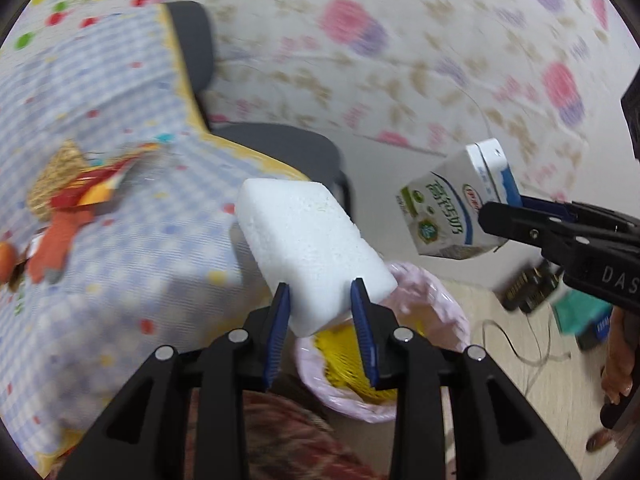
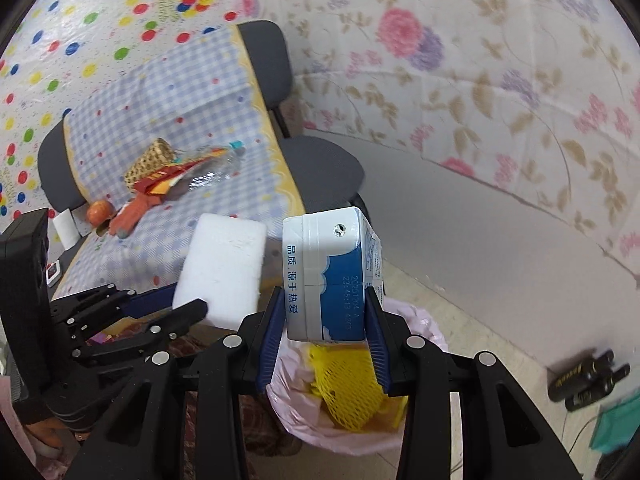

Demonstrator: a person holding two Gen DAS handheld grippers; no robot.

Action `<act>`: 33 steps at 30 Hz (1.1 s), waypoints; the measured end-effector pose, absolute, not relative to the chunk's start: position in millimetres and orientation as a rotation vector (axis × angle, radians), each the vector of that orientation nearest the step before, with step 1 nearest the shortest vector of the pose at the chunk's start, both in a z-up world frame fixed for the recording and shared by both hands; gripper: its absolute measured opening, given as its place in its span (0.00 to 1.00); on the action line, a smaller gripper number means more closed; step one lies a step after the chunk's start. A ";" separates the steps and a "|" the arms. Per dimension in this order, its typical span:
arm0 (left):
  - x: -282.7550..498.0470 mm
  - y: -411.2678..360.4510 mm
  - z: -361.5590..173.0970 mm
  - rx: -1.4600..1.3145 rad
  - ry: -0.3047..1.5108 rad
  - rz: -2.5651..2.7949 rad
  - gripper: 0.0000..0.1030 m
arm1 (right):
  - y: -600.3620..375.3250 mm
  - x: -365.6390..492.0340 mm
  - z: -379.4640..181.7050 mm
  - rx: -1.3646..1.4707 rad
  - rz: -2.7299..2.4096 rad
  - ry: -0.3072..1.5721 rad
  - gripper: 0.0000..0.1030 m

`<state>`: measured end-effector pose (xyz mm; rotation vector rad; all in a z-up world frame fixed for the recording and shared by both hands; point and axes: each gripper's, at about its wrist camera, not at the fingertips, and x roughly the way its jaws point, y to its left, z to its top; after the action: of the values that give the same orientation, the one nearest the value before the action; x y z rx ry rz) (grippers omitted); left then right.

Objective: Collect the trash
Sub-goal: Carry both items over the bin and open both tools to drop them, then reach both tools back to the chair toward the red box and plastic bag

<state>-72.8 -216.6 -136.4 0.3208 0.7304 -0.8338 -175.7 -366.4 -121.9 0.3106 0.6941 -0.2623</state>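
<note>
My left gripper (image 1: 322, 312) is shut on a white foam block (image 1: 312, 248) and holds it above the near rim of a trash bin lined with a pink bag (image 1: 432, 312). My right gripper (image 2: 326, 320) is shut on a blue-and-white milk carton (image 2: 332, 276) and holds it right over the same bin (image 2: 424, 332), which holds yellow foam netting (image 2: 352, 388). In the left wrist view the carton (image 1: 452, 208) hangs to the right. In the right wrist view the foam block (image 2: 224, 268) is at the left.
A table with a blue checked cloth (image 2: 168, 96) holds a woven basket (image 2: 150, 160), a red wrapper (image 2: 168, 178), a clear plastic bottle (image 2: 218, 172), an orange glove (image 2: 132, 216) and an apple (image 2: 100, 212). Grey chairs (image 2: 320, 168) stand beside it. Dark bottles (image 2: 588, 376) lie on the floor at the right.
</note>
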 end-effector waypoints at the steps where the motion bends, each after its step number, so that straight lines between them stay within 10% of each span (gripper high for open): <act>1: -76.6 -225.0 -141.5 0.335 0.742 -0.858 0.30 | -370.2 -178.4 -125.8 0.320 -0.270 0.700 0.39; 7: -71.8 -253.8 -163.5 0.368 0.811 -0.918 0.34 | -395.3 -177.1 -150.5 0.385 -0.293 0.730 0.41; 12: -58.3 -260.7 -168.5 0.358 0.825 -0.906 0.64 | -406.1 -164.2 -172.1 0.400 -0.312 0.771 0.59; 33: 22.4 -92.6 -101.4 0.137 0.703 -0.430 0.64 | -313.8 -53.2 -106.2 0.211 -0.079 0.706 0.54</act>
<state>22.4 -92.6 -101.4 0.1372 0.7030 -0.4297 -53.2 -313.8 -106.2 0.2112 0.7058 -0.0787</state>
